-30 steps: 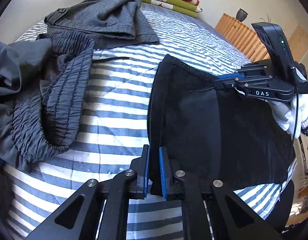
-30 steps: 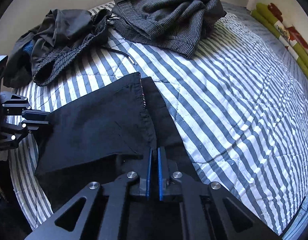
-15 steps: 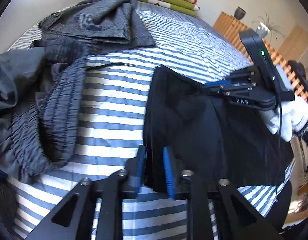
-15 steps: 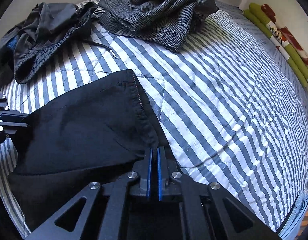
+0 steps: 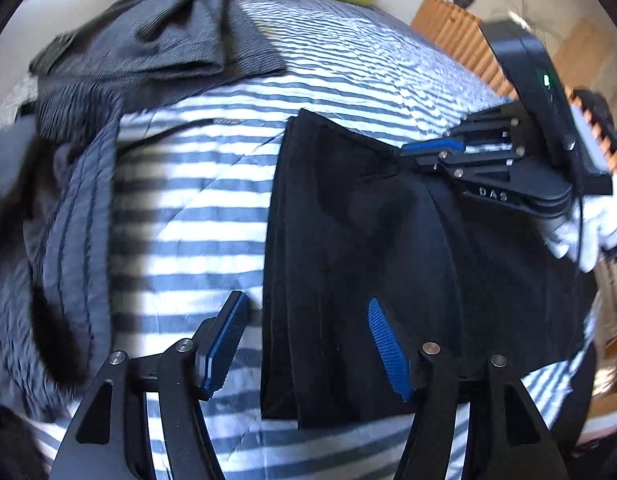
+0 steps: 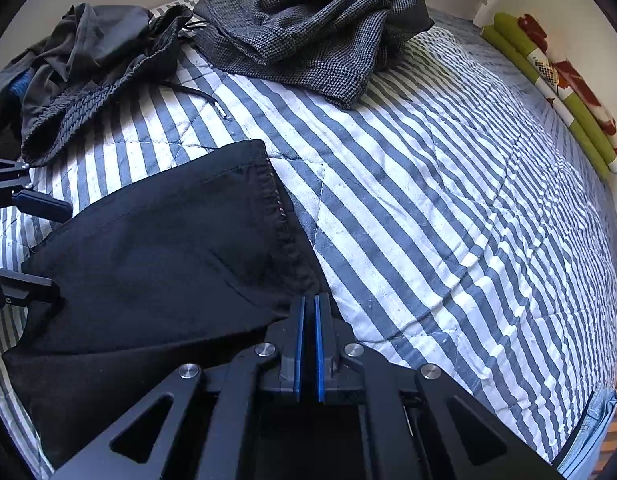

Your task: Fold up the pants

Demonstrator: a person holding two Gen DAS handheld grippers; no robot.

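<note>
- The black pants (image 5: pixel 388 240) lie folded flat on the striped bedspread (image 5: pixel 212 216), stacked edge facing the left gripper (image 5: pixel 306 344).
- Left gripper's jaws have just been opening and now stand wide apart; the pants' near edge sits between the blue pads (image 5: pixel 224 340) but nothing presses on it, so it's released.
- Right gripper (image 6: pixel 307 344) is clenched tight on the far corner of the pants, cloth pinched right at the pad tips.
- Ahead of the jaws: a grey checked garment (image 6: pixel 308 36) and a dark gathered garment (image 6: pixel 88 76), both well apart from the pants.
</note>
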